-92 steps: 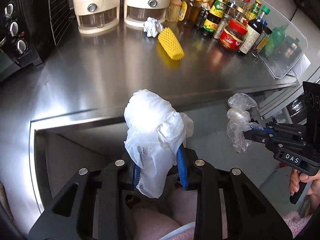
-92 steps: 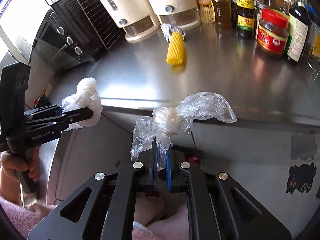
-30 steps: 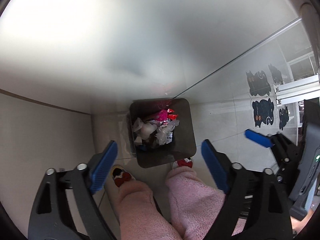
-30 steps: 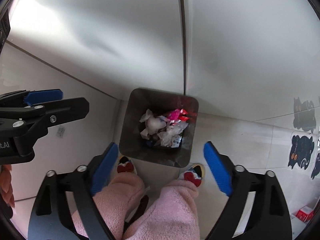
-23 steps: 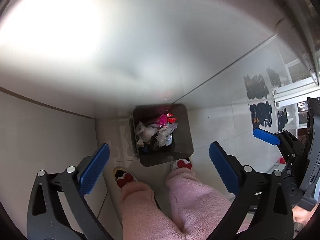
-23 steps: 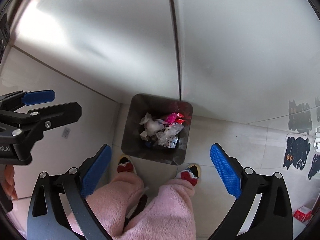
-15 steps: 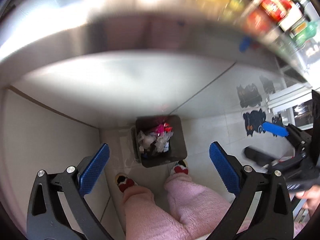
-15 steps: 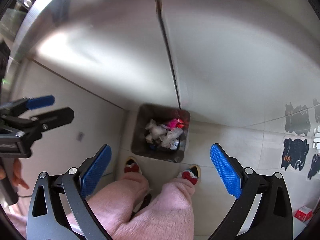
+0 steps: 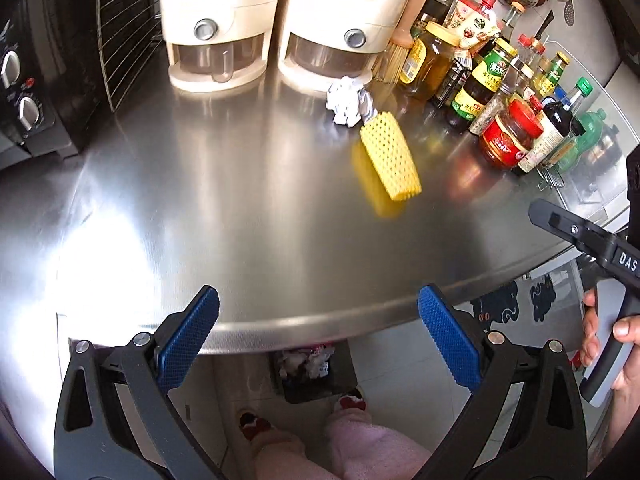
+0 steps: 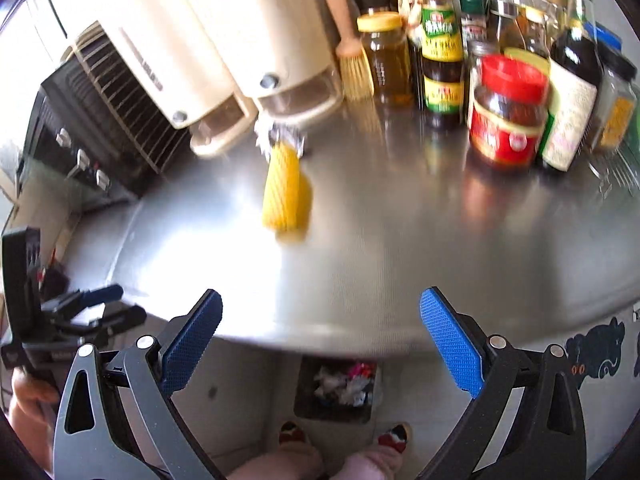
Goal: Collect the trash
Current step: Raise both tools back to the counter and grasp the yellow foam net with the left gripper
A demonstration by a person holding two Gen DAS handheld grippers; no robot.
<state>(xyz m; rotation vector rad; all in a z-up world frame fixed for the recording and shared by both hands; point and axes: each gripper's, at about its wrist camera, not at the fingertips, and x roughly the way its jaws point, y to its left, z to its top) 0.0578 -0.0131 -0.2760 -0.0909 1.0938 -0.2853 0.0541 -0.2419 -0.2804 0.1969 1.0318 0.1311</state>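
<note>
A yellow foam net sleeve lies on the steel counter, with a crumpled white paper ball just behind it. Both also show in the right wrist view, the sleeve and the paper. A dark trash bin with wrappers stands on the floor below the counter edge; it also shows in the right wrist view. My left gripper is open and empty near the counter's front edge. My right gripper is open and empty there too.
Two cream dispensers stand at the back. A toaster oven sits at the left. Several sauce bottles and jars crowd the back right, beside a brush. My feet are by the bin.
Both grippers let the bags go into the bin. Both have since swung up from looking down at the bin to facing the countertop, jaws wide open.
</note>
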